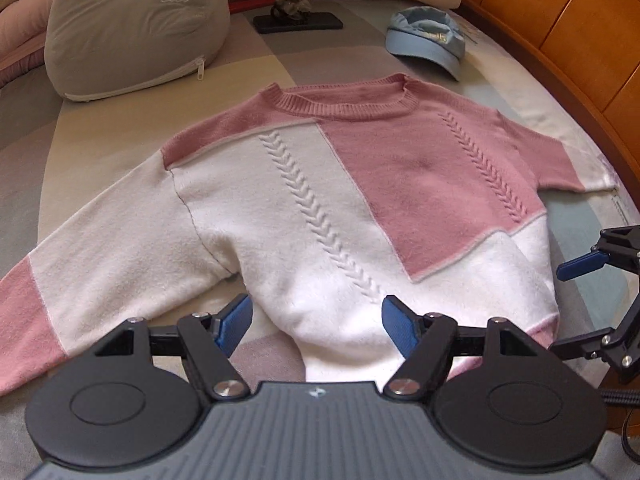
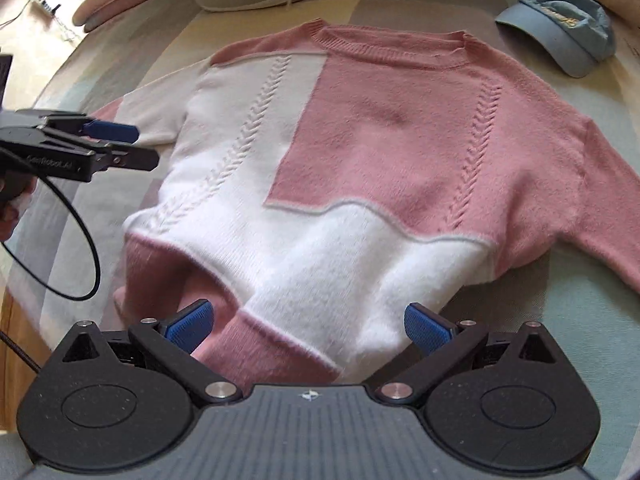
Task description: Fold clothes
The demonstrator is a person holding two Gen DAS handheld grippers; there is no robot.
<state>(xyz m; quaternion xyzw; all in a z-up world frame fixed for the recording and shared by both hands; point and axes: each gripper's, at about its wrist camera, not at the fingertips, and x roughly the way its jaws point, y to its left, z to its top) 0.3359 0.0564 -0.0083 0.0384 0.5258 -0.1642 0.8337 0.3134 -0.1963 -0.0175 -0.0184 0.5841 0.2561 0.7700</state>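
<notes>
A pink and white knit sweater lies face up and spread flat on the bed, collar away from me, both sleeves out to the sides; it also shows in the right wrist view. My left gripper is open and empty, hovering just above the sweater's bottom hem at its left part. My right gripper is open and empty above the hem, where the pink band is a little bunched. The right gripper also shows at the right edge of the left wrist view. The left gripper also shows at the left of the right wrist view.
A grey cat cushion lies at the back left. A black phone with a small ornament and a light blue cap lie beyond the collar. A wooden bed frame curves along the right. A black cable hangs from the left gripper.
</notes>
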